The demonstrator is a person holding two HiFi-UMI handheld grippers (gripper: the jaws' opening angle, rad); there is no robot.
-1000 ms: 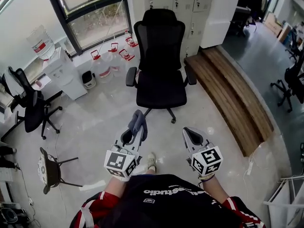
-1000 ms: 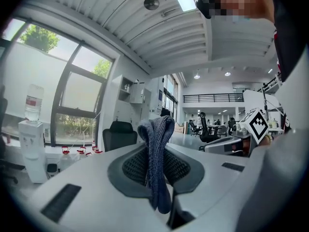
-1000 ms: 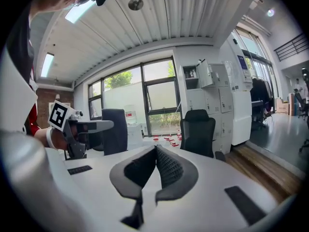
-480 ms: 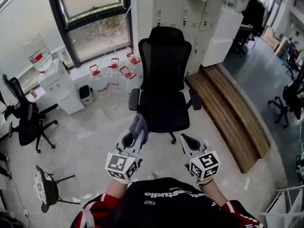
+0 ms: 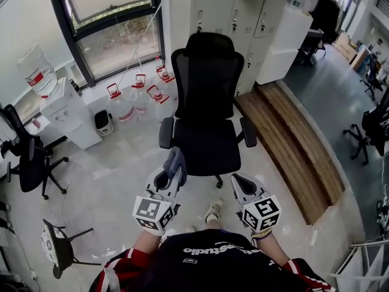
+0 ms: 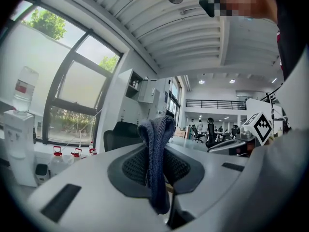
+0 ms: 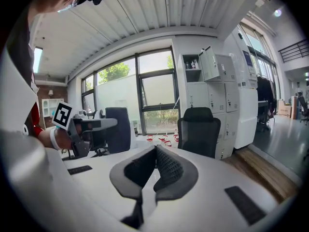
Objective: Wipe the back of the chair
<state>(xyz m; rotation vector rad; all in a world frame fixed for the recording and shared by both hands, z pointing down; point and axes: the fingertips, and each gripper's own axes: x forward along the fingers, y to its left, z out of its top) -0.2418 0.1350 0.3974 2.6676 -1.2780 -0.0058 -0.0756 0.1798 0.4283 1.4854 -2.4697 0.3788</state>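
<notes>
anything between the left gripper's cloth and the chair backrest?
No separate obstacle is visible. The left gripper, shut on the cloth, faces the chair's front, so only the chair's own seat and armrests lie ahead of the backrest.

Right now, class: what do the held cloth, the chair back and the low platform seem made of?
Cloth: soft blue-grey knit fabric, ribbed and limp. Chair back: likely black mesh, matte, weave hard to confirm. Platform: wood or wood-look planks, brown lengthwise stripes.
</notes>
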